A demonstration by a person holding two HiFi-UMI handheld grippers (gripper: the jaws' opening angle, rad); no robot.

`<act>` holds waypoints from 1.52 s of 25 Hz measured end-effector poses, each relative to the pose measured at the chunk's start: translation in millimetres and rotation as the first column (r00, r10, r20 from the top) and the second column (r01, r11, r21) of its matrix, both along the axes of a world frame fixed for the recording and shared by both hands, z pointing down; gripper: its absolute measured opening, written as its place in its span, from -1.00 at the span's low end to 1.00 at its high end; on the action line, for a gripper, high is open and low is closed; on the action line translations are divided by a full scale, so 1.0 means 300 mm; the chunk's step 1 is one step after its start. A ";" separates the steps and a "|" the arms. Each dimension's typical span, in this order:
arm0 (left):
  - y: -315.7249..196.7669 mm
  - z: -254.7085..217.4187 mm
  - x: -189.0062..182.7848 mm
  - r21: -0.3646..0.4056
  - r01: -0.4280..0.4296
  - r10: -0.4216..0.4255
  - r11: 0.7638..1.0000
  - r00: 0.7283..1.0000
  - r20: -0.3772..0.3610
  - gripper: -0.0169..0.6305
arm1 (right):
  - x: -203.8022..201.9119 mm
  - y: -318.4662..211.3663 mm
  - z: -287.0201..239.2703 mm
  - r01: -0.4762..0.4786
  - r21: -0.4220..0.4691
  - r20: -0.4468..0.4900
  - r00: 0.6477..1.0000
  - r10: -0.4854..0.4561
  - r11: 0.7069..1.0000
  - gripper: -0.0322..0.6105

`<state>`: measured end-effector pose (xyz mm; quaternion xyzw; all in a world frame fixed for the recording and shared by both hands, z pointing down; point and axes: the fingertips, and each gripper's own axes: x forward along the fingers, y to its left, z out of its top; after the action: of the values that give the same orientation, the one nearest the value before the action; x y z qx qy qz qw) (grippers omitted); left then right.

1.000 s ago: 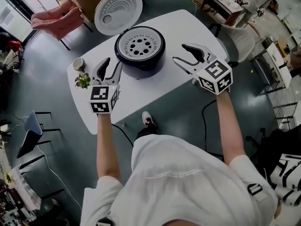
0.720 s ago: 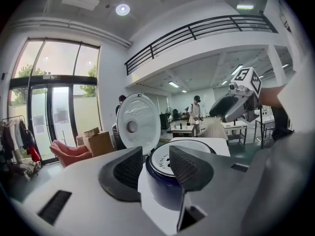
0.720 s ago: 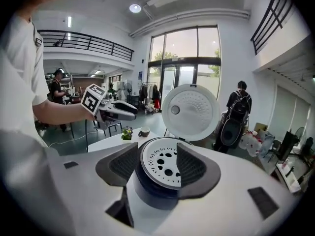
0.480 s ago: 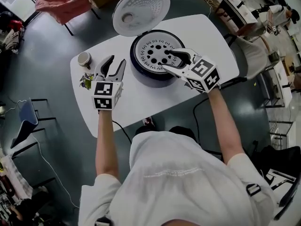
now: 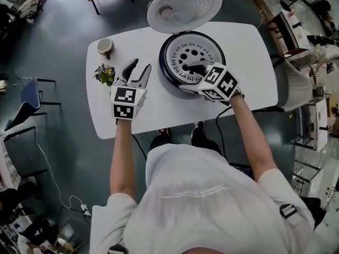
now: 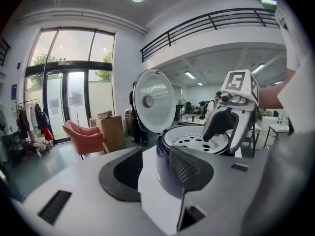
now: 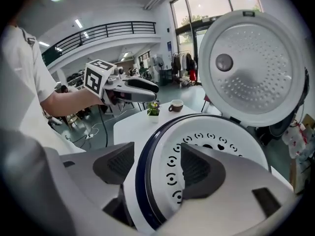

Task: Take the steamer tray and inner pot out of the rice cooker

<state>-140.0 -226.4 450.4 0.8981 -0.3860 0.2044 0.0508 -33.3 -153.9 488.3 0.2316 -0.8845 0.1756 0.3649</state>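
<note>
The dark blue rice cooker [image 5: 170, 83] stands open on the white table [image 5: 243, 46], its round lid [image 5: 184, 7] tipped back. A white steamer tray [image 5: 195, 54] with several holes fills its top. My right gripper [image 5: 189, 78] has come down on the cooker's near rim. In the right gripper view its jaws straddle that rim [image 7: 145, 176], one pad outside the wall and the other over the tray [image 7: 231, 146]. They have just been opening and do not press on it. My left gripper [image 5: 139, 67] hovers open left of the cooker [image 6: 162, 156], holding nothing.
A small potted plant [image 5: 105, 74] and a cup [image 5: 105, 47] sit at the table's left end, close to my left gripper. A pink armchair [image 6: 84, 137] and boxes stand beyond the table. The person's shoes show under the near table edge.
My right gripper swung in from the right and dropped onto the cooker's near rim, tilting downward with jaws wider. My left gripper edged down toward the cooker's left side.
</note>
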 end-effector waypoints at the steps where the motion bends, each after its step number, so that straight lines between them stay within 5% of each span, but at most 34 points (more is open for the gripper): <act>1: 0.009 0.001 0.003 -0.005 0.019 -0.019 1.000 1.000 -0.004 -0.38 | -0.004 -0.001 0.012 0.023 -0.020 -0.005 1.000 -0.023 1.000 0.06; 7: 0.075 0.025 -0.021 -0.031 0.131 -0.132 0.991 0.991 0.001 -0.38 | -0.023 -0.009 0.081 0.158 -0.118 -0.045 0.985 -0.164 0.980 0.06; 15: 0.108 0.068 -0.097 -0.058 0.227 -0.227 0.972 0.974 0.004 -0.38 | -0.050 0.006 0.145 0.214 -0.225 -0.035 0.973 -0.227 0.951 0.06; 24: 0.117 0.091 -0.105 -0.072 0.220 -0.221 0.973 0.975 -0.009 -0.38 | -0.074 0.033 0.150 0.268 -0.272 -0.021 0.959 -0.284 0.924 -0.10; 38: 0.074 0.071 -0.062 -0.072 0.163 -0.166 0.984 0.986 -0.036 -0.38 | -0.039 0.036 0.070 0.225 -0.193 0.023 0.974 -0.225 0.955 -0.47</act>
<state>-158.7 -204.3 471.7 0.8650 -0.4504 0.1939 0.1065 -45.0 -143.2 509.4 0.0926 -0.8838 0.2185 0.4033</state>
